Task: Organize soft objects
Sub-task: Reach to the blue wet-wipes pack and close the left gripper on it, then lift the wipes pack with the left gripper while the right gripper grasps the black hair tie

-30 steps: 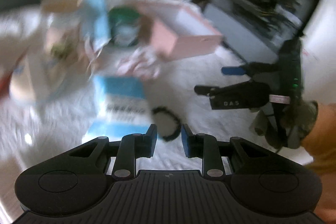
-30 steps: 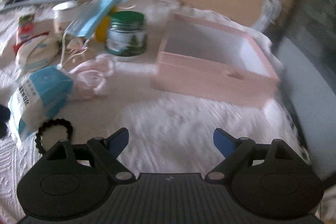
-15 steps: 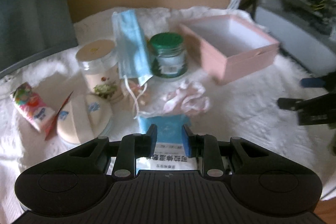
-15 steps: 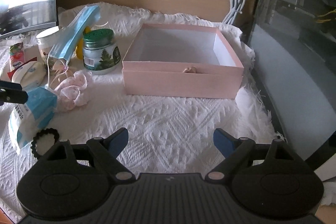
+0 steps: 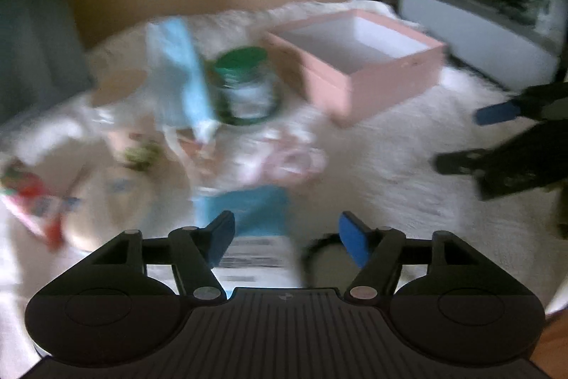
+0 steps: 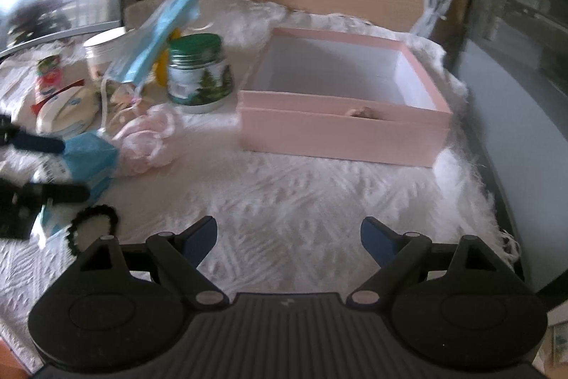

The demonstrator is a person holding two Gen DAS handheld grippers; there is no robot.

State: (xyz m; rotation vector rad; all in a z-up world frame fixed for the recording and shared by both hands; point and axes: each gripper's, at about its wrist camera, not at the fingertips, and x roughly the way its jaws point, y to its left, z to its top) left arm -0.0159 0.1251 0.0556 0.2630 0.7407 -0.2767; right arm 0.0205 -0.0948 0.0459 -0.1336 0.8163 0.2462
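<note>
Left hand-held gripper (image 5: 285,237) opening over the blue-and-white packet (image 5: 248,222); right hand-held gripper (image 6: 285,238) spread wide above bare white cloth (image 6: 284,198).

Blurred in the left wrist view, sharp in the right: pink box (image 6: 340,126) ahead and a little right of the right hand-held gripper, white inside, nothing seen in it. Ahead-left of that gripper: green-lidded jar (image 6: 198,73), blue face mask (image 6: 159,34) draped over a white-lidded jar (image 6: 103,52), pink scrunchie (image 6: 149,137) just before them. Only from the left wrist: packet lying between the parting fingers, not pressed; black hair tie (image 5: 319,258) just inside the right finger. Both pitched down toward the worktop. Left gripper's tips enter the right view at far left, straddling the packet. Right one released, gripping nothing.
</note>
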